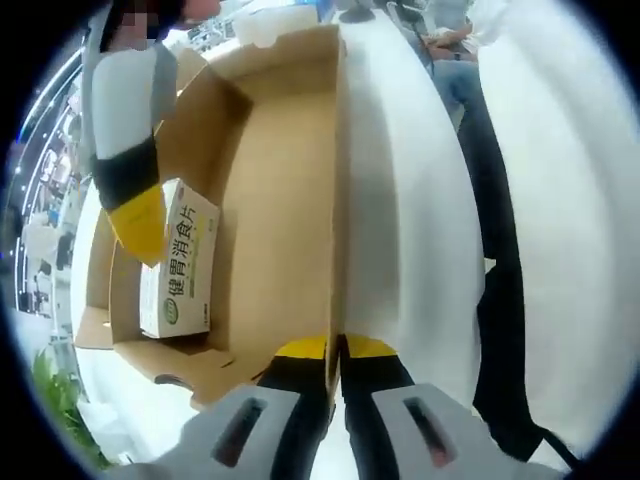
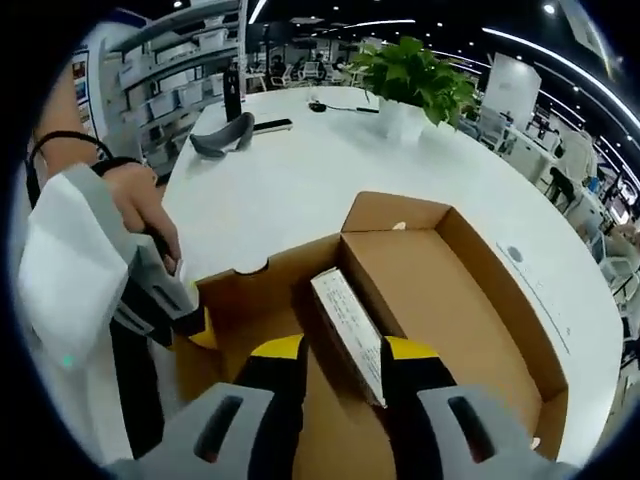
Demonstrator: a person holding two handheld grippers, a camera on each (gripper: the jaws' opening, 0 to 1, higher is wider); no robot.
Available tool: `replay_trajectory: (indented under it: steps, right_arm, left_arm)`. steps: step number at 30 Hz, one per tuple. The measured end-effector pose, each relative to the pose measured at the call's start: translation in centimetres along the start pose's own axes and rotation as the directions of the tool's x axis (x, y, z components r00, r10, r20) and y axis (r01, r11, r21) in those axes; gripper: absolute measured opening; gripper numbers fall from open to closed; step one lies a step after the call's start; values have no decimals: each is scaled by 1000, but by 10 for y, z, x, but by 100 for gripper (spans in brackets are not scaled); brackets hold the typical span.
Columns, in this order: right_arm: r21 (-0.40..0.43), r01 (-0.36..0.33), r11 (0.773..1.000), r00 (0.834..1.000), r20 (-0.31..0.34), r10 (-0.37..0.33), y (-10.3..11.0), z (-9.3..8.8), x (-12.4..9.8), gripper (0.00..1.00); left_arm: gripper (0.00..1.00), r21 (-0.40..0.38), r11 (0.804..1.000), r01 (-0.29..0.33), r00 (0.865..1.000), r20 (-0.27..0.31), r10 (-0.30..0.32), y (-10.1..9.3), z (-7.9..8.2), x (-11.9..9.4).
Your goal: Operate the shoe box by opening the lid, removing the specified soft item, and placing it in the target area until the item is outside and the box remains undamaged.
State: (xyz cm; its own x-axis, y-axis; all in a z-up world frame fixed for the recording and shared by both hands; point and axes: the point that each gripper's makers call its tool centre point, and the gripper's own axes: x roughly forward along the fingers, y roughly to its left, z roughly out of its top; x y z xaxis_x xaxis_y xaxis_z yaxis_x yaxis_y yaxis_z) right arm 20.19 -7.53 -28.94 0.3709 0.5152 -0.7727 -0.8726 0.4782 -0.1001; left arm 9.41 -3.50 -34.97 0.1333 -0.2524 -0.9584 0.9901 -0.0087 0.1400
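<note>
Brown cardboard takes up much of the left gripper view: the shoe box [image 1: 280,190] lies open on a white table [image 1: 420,200], its plain inner walls and floor bare. The left gripper [image 1: 335,350] rises from the bottom with its yellow-tipped jaws pressed together on the thin cardboard edge of the box wall, which runs up between them. At the far left end of the box sits a white carton [image 1: 180,270] printed with green characters, and the right gripper [image 1: 140,215] comes in from the upper left, its yellow tip against the carton's upper end. Green leaves show at the lower left, and a dark strap [image 1: 500,320] trails along the table on the right. Seated people are visible beyond the table at the top. In the right gripper view the same box [image 2: 450,300] is seen from the other end, its flaps up, resting on the round white table [image 2: 320,160]. The right gripper [image 2: 342,370] has its two yellow-tipped jaws set narrowly on either side of the white carton [image 2: 345,325], which stands on edge inside the box, clamped between them. At the left a hand [image 2: 140,205] grips the left gripper [image 2: 175,310], whose tip meets the box's near wall. A potted plant [image 2: 410,75] and dark goggles [image 2: 225,135] sit farther back on the table.
</note>
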Motion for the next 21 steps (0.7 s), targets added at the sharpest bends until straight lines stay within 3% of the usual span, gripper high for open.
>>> replay_trajectory:
  steps: [11, 18, 21]
  right_arm:
    - [-41, 5, 999, 1000, -29, -6, 3, 0, 12, 31]
    - [-134, 28, 991, 998, -47, -35, -3, 0, 22, 30]
    - [-212, -7, 977, 992, -121, -19, -2, -10, 26, 30]
  left_arm:
    - [3, 6, 1000, 7, 1000, 6, -7, 0, 0, 0]
    - [3, 5, 1000, 5, 1000, 4, -5, 0, 0, 0]
    - [3, 7, 1000, 4, 1000, 4, -4, 0, 0, 0]
